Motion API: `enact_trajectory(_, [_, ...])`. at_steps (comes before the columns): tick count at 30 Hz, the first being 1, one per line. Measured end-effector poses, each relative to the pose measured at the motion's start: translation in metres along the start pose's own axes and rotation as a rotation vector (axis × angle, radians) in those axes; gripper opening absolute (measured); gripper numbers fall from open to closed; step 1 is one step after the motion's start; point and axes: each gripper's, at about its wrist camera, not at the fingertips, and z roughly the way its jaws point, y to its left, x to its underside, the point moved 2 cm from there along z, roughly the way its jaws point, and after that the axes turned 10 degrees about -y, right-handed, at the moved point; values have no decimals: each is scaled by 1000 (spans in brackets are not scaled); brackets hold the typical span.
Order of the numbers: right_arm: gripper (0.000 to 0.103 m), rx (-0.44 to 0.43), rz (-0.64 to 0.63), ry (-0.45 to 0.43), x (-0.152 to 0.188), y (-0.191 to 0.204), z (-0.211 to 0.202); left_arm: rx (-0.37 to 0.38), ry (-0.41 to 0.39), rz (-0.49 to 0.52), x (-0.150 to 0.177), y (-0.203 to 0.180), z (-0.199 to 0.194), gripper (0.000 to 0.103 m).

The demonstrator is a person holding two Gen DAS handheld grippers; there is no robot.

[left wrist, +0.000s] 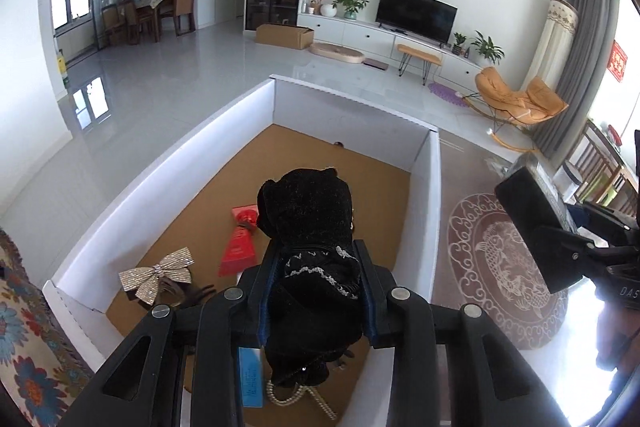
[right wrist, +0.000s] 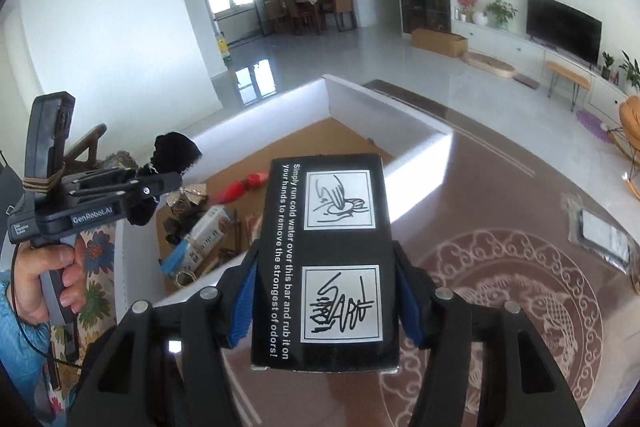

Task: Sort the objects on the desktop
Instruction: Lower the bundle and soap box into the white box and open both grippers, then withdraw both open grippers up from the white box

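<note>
My left gripper (left wrist: pixel 318 261) is shut on a black velvet pouch (left wrist: pixel 308 215) with silver trim, held above a white-walled sorting box (left wrist: pixel 352 107) with a cardboard floor. In the box lie a silver bow (left wrist: pixel 158 277), a red packet (left wrist: pixel 240 247) and a pearl string (left wrist: pixel 296 399). In the right wrist view my right gripper (right wrist: pixel 326 267) is shut on a black printed carton (right wrist: pixel 324 211), over the box's near corner (right wrist: pixel 360 95). To the left a hand (right wrist: pixel 60 267) holds the left gripper (right wrist: pixel 160 183) with the pouch (right wrist: pixel 176 151). The right gripper (left wrist: pixel 568 247) and carton (left wrist: pixel 524 195) show at the right edge.
The box stands on a brown tabletop with a round fish pattern (right wrist: pixel 520 307). A plastic-wrapped packet (right wrist: pixel 600 235) lies at the table's right. A white and blue carton (right wrist: pixel 204 231) lies among other small items in the box. A floral cloth (left wrist: pixel 24 347) lies left of the box.
</note>
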Motion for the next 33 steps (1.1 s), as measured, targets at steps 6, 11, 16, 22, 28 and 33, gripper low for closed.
enact_trajectory(6, [59,-118,-26,79,-26,51,102,-74,86,-57,20,43,36,33])
enact_trajectory(11, [59,-93,-110,226,-2,76,173,-106,141,-80,39,61,54,34])
enact_trajectory(16, [60,-79,-139,303,21,80,206,-146,156,-87,46,68,57,37])
enact_trajectory(22, [88,-59,-128,292,22,66,195,-254,132,-100,40,71,52,84])
enact_trajectory(28, [90,-27,-97,257,11,46,172,-294,115,-79,37,62,51,84])
enact_trajectory(33, [91,-11,-85,253,12,36,159,-313,89,-67,37,54,45,84])
